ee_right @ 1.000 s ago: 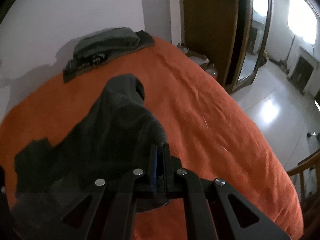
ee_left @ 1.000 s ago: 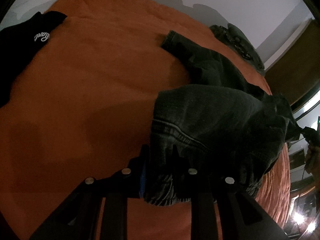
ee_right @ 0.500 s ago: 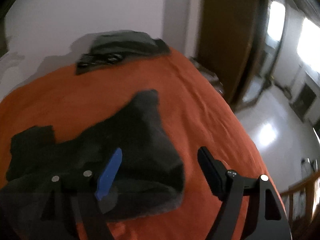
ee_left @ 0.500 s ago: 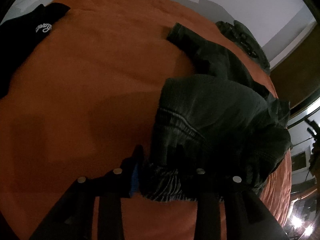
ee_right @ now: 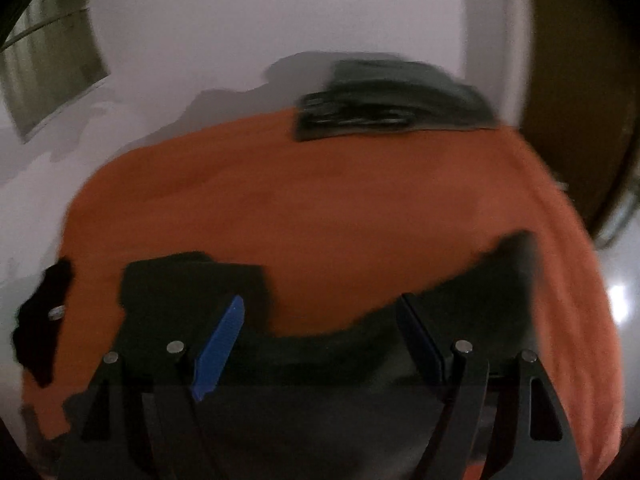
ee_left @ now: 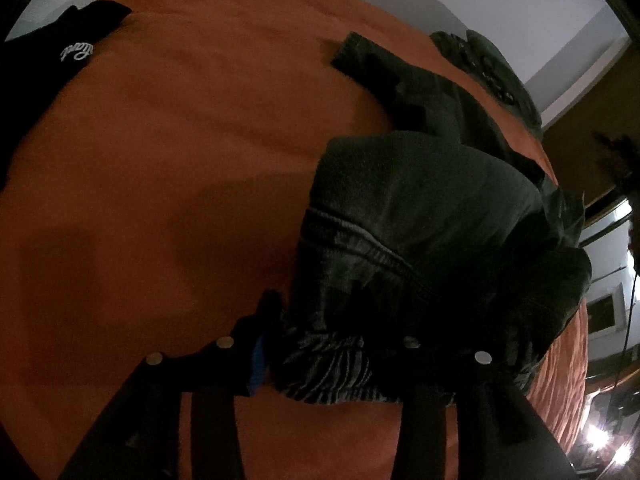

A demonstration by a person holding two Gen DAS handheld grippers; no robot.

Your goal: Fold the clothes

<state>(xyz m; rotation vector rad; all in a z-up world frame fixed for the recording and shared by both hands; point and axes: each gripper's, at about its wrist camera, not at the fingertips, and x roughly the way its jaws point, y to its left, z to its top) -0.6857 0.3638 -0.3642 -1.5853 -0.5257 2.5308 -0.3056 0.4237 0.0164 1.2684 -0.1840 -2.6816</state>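
A dark grey denim jacket lies bunched on the orange bed cover, one sleeve stretched toward the wall. My left gripper has its fingers set apart around the jacket's ribbed hem, which bulges between them. My right gripper is open and empty, above the jacket, which lies low in the blurred right wrist view.
A black garment with white lettering lies at the bed's far left. A folded dark green garment sits at the head of the bed by the wall. A wooden wardrobe stands to the right.
My right gripper has opened, let go of the jacket and swung up and left. My left gripper's fingers have spread wider around the hem.
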